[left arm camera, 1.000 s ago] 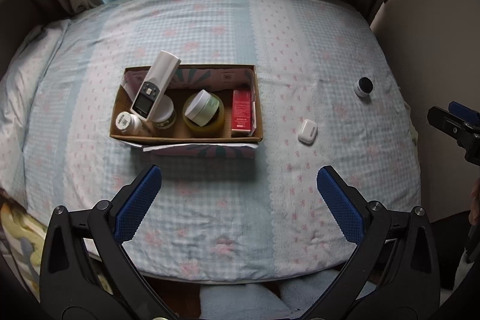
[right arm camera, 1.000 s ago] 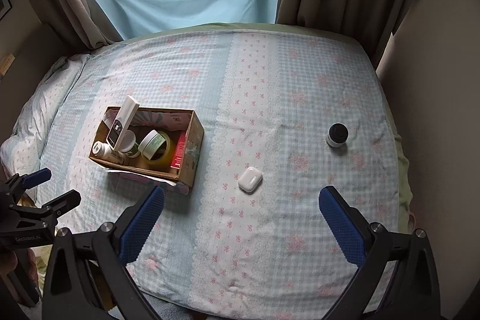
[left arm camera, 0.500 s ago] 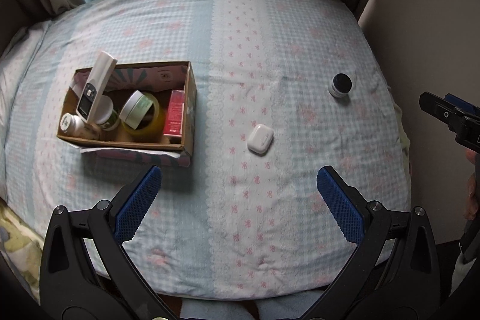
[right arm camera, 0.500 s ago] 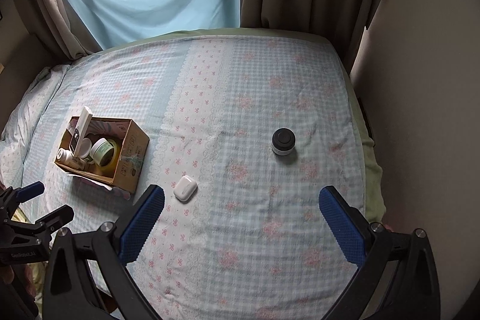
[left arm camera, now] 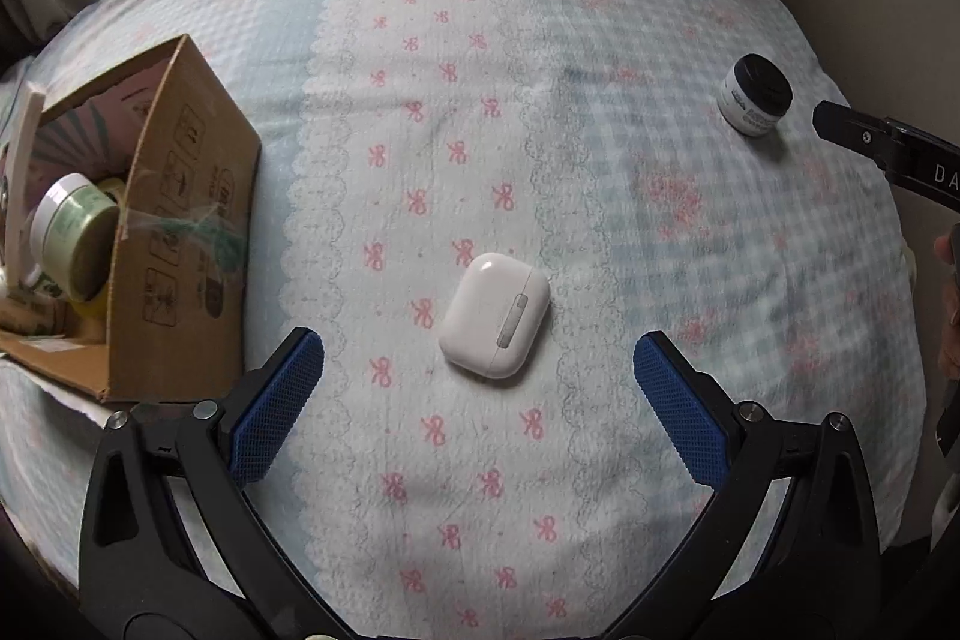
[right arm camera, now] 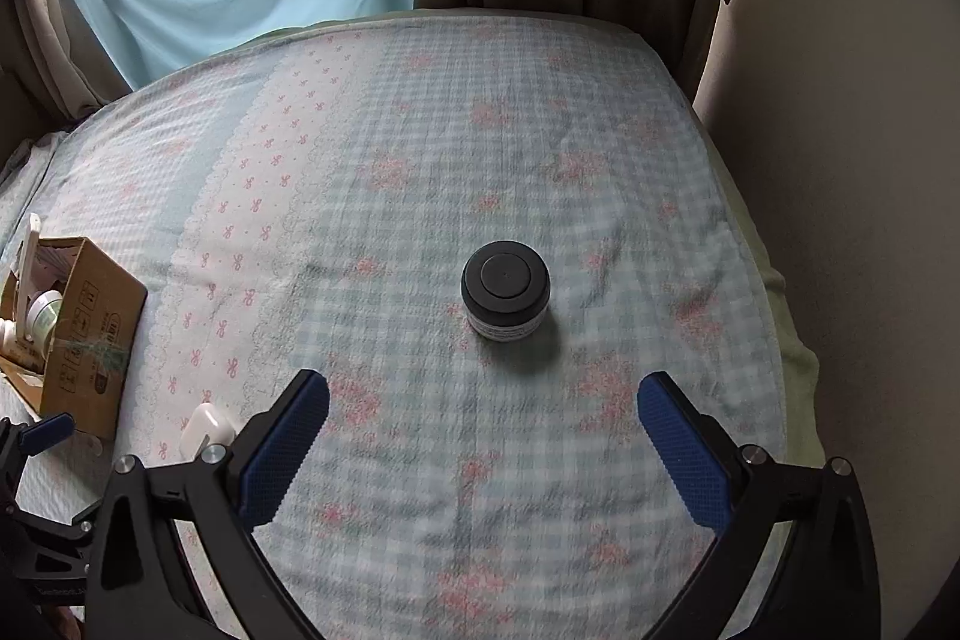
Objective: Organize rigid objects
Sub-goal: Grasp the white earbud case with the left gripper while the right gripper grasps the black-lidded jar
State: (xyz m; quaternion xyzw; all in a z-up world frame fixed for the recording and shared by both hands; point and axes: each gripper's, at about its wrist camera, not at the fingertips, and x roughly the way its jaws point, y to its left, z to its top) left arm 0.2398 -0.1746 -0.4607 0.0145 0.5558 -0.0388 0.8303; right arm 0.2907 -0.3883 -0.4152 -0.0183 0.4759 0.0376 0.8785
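Observation:
A white earbuds case (left arm camera: 495, 315) lies on the bed sheet, just ahead of my open, empty left gripper (left arm camera: 478, 347), centred between its fingers. It also shows in the right wrist view (right arm camera: 207, 429). A small jar with a black lid (right arm camera: 506, 291) stands on the sheet ahead of my open, empty right gripper (right arm camera: 483, 391); it shows in the left wrist view (left arm camera: 754, 96) at the far right. A cardboard box (left arm camera: 180, 220) at the left holds a green jar (left arm camera: 75, 232) and other items.
The box also shows at the left in the right wrist view (right arm camera: 90, 334). The right gripper's tip (left arm camera: 870, 142) reaches in near the jar. Curtains and a wall (right arm camera: 840, 100) border the bed at the back and right.
Both grippers moved right and down toward the bed. The earbuds case now sits close between the left fingers, and the jar is centred ahead of the right gripper. The box slid to the left edge.

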